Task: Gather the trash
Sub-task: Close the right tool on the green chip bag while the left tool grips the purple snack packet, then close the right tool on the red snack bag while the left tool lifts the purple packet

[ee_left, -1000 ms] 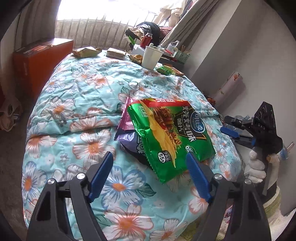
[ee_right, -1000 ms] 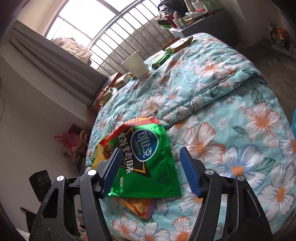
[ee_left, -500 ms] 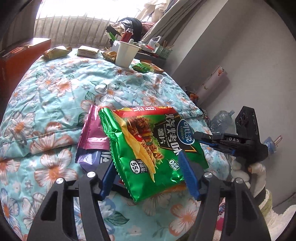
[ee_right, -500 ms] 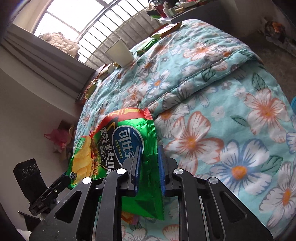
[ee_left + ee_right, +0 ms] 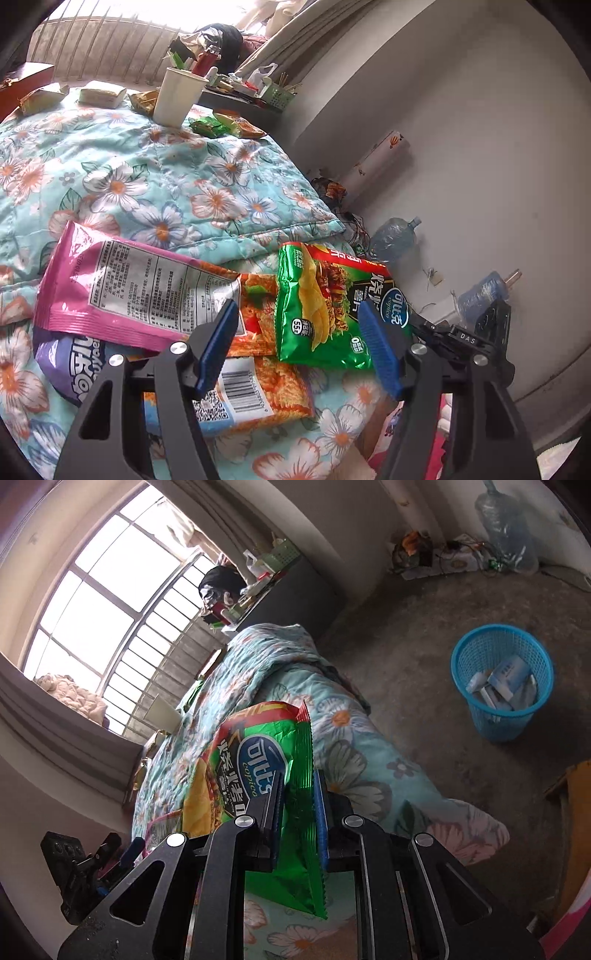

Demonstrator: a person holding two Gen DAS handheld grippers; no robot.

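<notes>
While the right gripper (image 5: 299, 812) pinches it, the green bag (image 5: 325, 314) hangs just off the quilt (image 5: 155, 177) edge.

Its long axis runs away from the right gripper, red top end farthest, crinkled foil showing chips and a blue oval logo. The left gripper (image 5: 299, 350) is spreading, nothing between its jaws, above the pink bag (image 5: 122, 291) and orange bag (image 5: 266, 380); a blue basket (image 5: 502, 679) stands on the floor.
</notes>
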